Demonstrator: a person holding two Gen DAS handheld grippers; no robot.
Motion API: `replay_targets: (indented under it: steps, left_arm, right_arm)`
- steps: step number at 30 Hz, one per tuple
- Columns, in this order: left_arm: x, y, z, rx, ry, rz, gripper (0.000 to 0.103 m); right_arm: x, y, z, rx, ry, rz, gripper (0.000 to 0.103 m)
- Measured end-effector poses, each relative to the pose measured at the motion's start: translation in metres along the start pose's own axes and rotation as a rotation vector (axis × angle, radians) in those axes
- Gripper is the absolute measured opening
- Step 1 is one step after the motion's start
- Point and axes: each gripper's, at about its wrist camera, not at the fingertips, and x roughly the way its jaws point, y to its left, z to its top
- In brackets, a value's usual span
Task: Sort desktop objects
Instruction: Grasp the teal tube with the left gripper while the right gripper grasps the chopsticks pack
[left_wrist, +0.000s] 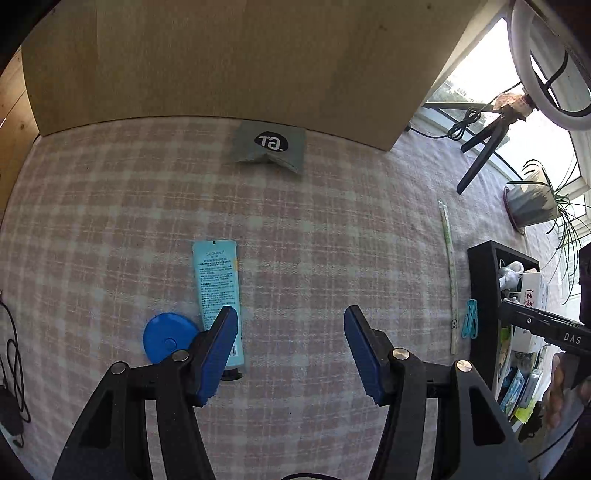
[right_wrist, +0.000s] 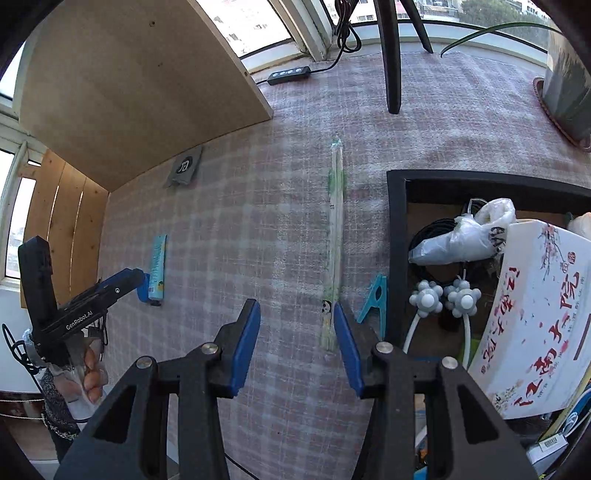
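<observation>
Surface: checked tablecloth (left_wrist: 332, 236) is being lit through windows (right_wrist: 255, 22).
Left gripper (left_wrist: 290, 317): jaws are being held apart, empty.
Right gripper (right_wrist: 297, 314): jaws are being held apart, empty.

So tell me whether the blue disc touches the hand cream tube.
Cannot tell. In the left wrist view the blue disc lies beside the hand cream tube, but a gripper finger hides the place between them.

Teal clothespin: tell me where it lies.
The teal clothespin lies on the checked tablecloth, between the wrapped chopsticks and the black storage box.
</observation>
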Motion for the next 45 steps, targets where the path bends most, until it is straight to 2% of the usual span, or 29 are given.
replay_targets:
  steps: [8, 16, 18, 24, 28, 32, 33, 34, 35, 39, 43, 45]
  left_arm:
    - [0.034, 0.019, 0.008, -0.005, 0.075, 0.051, 0.057]
    - [0.049, 0.017, 0.0, 0.026, 0.109, 0.085, 0.056]
    - [0.053, 0.013, -0.005, 0.042, 0.12, 0.089, 0.045]
    - [0.054, 0.001, -0.015, 0.065, 0.096, 0.094, 0.032]
    - [0.055, -0.015, -0.026, 0.087, 0.089, 0.085, 0.03]
    - [0.054, -0.033, -0.037, 0.097, 0.068, 0.084, 0.029]
    - [0.054, -0.037, -0.04, 0.098, 0.066, 0.078, 0.029]
    - [0.053, -0.042, -0.044, 0.1, 0.061, 0.069, 0.029]
    - [0.053, -0.046, -0.049, 0.101, 0.058, 0.06, 0.029]
    - [0.053, -0.064, -0.065, 0.095, 0.061, 0.001, 0.029]
    - [0.05, -0.075, -0.088, 0.051, 0.068, -0.079, 0.029]
    - [0.047, -0.083, -0.098, 0.054, 0.065, -0.093, 0.029]
  right_arm:
    - [0.038, -0.002, 0.026, -0.017, 0.055, -0.1, 0.041]
    - [0.053, -0.008, 0.031, -0.031, 0.073, -0.143, 0.039]
    - [0.053, -0.008, 0.031, -0.035, 0.077, -0.143, 0.039]
    - [0.058, -0.002, 0.027, -0.069, 0.086, -0.162, 0.039]
    - [0.066, 0.01, 0.021, -0.1, 0.106, -0.179, 0.033]
    - [0.07, 0.023, 0.013, -0.156, 0.067, -0.227, 0.031]
    - [0.07, 0.025, 0.011, -0.16, 0.05, -0.227, 0.027]
    - [0.07, 0.025, 0.01, -0.168, 0.035, -0.239, 0.019]
    - [0.069, 0.026, 0.008, -0.177, 0.023, -0.245, 0.016]
    - [0.065, 0.018, 0.001, -0.139, 0.026, -0.161, 0.005]
    - [0.058, 0.011, -0.016, -0.112, 0.021, -0.084, 0.005]
    - [0.051, 0.007, -0.026, -0.096, 0.015, -0.041, 0.005]
